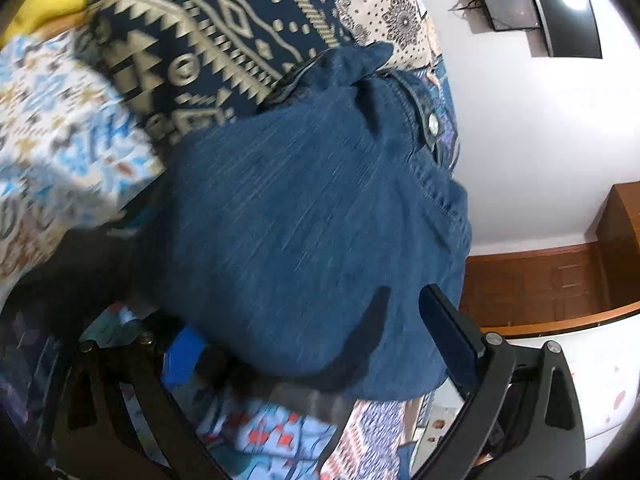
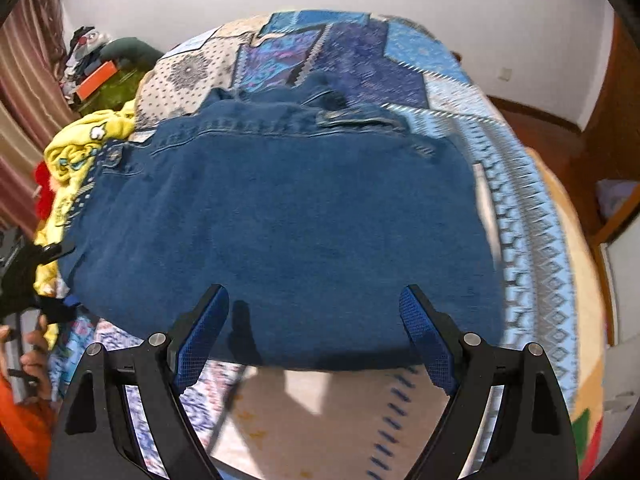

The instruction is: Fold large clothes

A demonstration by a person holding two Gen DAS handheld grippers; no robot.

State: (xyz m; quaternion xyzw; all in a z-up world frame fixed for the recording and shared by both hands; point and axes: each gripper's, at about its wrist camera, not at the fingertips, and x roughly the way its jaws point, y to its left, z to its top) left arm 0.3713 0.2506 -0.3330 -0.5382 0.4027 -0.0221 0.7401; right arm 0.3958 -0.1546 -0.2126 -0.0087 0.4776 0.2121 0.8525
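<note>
One denim jacket (image 2: pixel 280 216) lies folded ahead of both wide-open, empty claws, left gripper (image 1: pixel 304 344) and right gripper (image 2: pixel 314 320), yellow garment (image 2: pixel 80 148) beyond-left still unfolded.

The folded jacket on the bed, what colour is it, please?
Blue denim jacket, clearest in the right wrist view.
</note>
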